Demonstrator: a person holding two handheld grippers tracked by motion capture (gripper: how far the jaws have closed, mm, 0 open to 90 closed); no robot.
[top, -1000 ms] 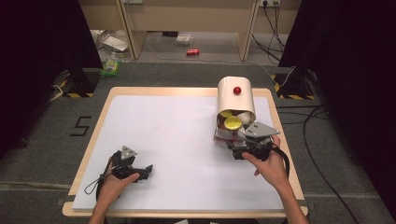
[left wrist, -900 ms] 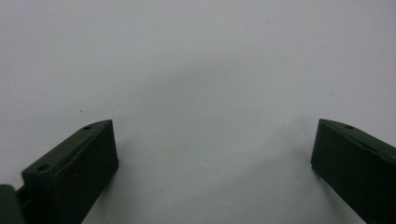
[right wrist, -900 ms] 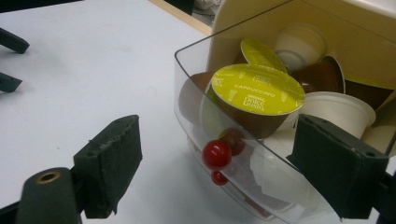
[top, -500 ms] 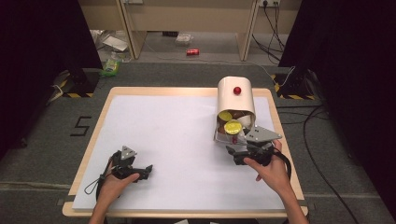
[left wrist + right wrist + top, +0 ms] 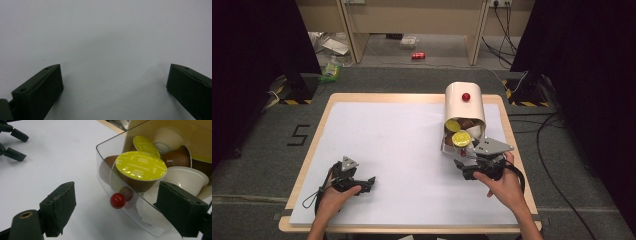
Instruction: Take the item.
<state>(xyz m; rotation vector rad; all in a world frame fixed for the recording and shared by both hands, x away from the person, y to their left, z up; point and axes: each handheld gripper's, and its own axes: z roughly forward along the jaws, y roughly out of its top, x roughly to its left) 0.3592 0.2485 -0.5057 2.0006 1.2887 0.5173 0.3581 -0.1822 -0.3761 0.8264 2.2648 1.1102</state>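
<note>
Right gripper (image 5: 117,212), released, frames the clear drawer's red knob (image 5: 117,200); left gripper (image 5: 362,184) released.

Even overhead light, soft shadows on the white sheet, dark room edges, close views slightly blurred.

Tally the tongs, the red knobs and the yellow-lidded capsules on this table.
Tongs: 2
Red knobs: 2
Yellow-lidded capsules: 2
Total: 6
</note>
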